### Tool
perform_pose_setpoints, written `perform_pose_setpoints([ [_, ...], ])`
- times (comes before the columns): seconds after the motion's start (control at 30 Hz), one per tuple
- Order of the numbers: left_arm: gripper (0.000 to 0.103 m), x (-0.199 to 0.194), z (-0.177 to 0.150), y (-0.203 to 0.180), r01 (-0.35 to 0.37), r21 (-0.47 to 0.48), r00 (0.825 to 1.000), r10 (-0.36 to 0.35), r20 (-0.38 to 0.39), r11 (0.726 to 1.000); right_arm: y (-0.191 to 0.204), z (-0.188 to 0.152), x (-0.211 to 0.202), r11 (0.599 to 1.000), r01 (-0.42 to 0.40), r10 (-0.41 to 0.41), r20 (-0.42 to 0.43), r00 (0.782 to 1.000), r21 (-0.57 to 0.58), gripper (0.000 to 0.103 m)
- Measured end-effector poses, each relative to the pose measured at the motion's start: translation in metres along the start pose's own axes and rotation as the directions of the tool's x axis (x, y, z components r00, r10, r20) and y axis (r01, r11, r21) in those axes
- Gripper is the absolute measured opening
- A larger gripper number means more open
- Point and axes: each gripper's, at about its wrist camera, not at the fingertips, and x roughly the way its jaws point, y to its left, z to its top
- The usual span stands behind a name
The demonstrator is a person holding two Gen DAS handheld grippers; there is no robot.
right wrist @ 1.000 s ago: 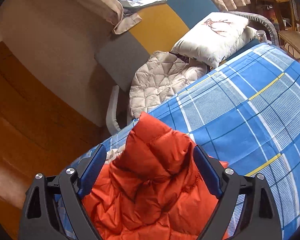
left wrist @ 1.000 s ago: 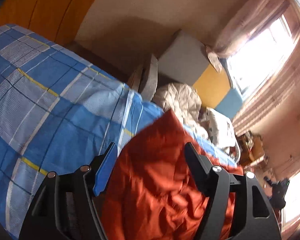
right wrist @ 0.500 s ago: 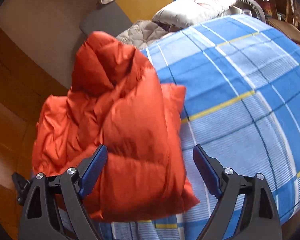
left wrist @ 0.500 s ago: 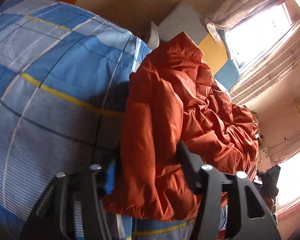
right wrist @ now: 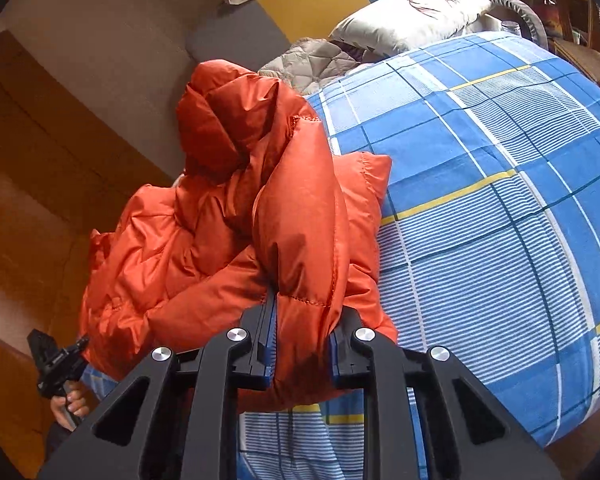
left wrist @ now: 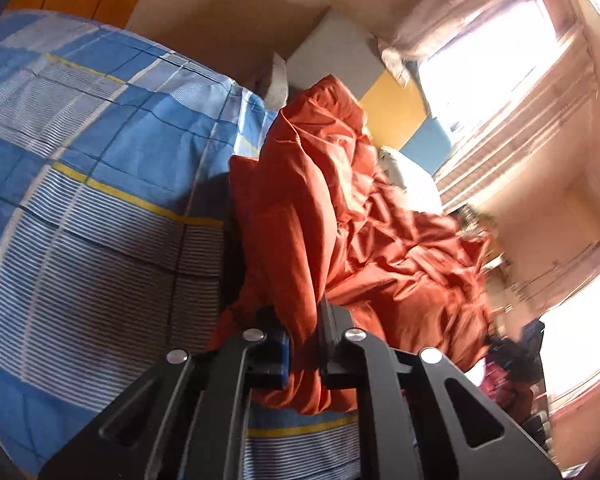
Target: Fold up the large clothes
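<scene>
Bunching at the near edge of the bed, the orange down jacket (right wrist: 236,216) lies in a crumpled heap on the blue plaid bedsheet (right wrist: 500,240), its hood end toward the grey, yellow and blue headboard (right wrist: 300,4) and its near hem hanging just over the mattress edge. Both tools have changed in the last second: each stood wide open above the jacket, and each has since come down onto it and is closing. The right gripper (right wrist: 302,344) now has a thick padded fold between its 2 jaws, the fabric visibly pinched and bulging above and below them. The left gripper (left wrist: 304,344) likewise squeezes a thinner fold of the jacket's edge, seen from the other side, with the rest of the garment spreading away toward the bright window (left wrist: 500,60). In the right wrist view the left tool shows small at lower left, held in the person's hand (right wrist: 70,404), which places the 2 grips well apart along the jacket's near side. That reads as the start of the fold: with 2 points secured, the jacket can probably be lifted and spread flat before folding. Behind it sit a quilted beige blanket (right wrist: 312,60) and a white pillow (right wrist: 412,12), clear of the work.
</scene>
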Motion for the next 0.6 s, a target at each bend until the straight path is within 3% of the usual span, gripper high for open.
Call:
perform_pose_setpoints([
  [0.03, 0.031, 0.0, 0.001, 0.002, -0.059, -0.008, 0.998, 0.059, 0.003, 0.998, 0.0, 0.001, 0.001, 0.999, 0.029, -0.029, -0.003, 1.0, -0.013, 0.026],
  [0.07, 0.048, -0.003, 0.005, 0.004, -0.079, -0.017, 0.997, 0.079, 0.021, 0.997, 0.001, 0.004, 0.002, 0.998, 0.052, -0.052, 0.001, 0.999, -0.02, 0.036],
  [0.13, 0.051, -0.012, 0.013, 0.005, -0.097, -0.033, 0.992, 0.099, 0.072, 0.995, 0.006, 0.009, 0.001, 0.996, 0.085, -0.084, 0.028, 0.996, -0.038, 0.049],
  [0.17, 0.05, -0.016, 0.016, 0.003, -0.11, -0.025, 0.99, 0.112, 0.091, 0.994, 0.011, 0.013, -0.003, 0.992, 0.112, -0.108, 0.061, 0.992, -0.055, 0.06],
  [0.2, 0.049, -0.021, 0.021, -0.001, -0.115, -0.006, 0.986, 0.115, 0.117, 0.993, 0.016, 0.018, -0.007, 0.989, 0.132, -0.125, 0.093, 0.988, -0.07, 0.064],
  [0.27, 0.049, -0.024, 0.028, -0.013, -0.098, 0.035, 0.987, 0.093, 0.133, 0.995, 0.03, 0.026, -0.014, 0.981, 0.164, -0.148, 0.145, 0.978, -0.104, 0.064],
  [0.33, 0.049, -0.018, 0.034, -0.03, -0.077, 0.089, 0.99, 0.066, 0.128, 0.993, 0.045, 0.034, -0.014, 0.98, 0.144, -0.122, 0.158, 0.98, -0.139, 0.064],
  [0.47, 0.05, 0.007, 0.041, -0.068, -0.029, 0.196, 0.997, 0.014, 0.075, 0.98, 0.088, 0.044, 0.011, 0.962, 0.109, -0.078, 0.132, 0.988, -0.25, 0.055],
  [0.6, 0.057, 0.041, 0.046, -0.099, -0.019, 0.266, 1.0, 0.021, -0.004, 0.964, 0.127, 0.048, 0.047, 0.934, 0.109, -0.082, 0.094, 0.992, -0.341, 0.051],
])
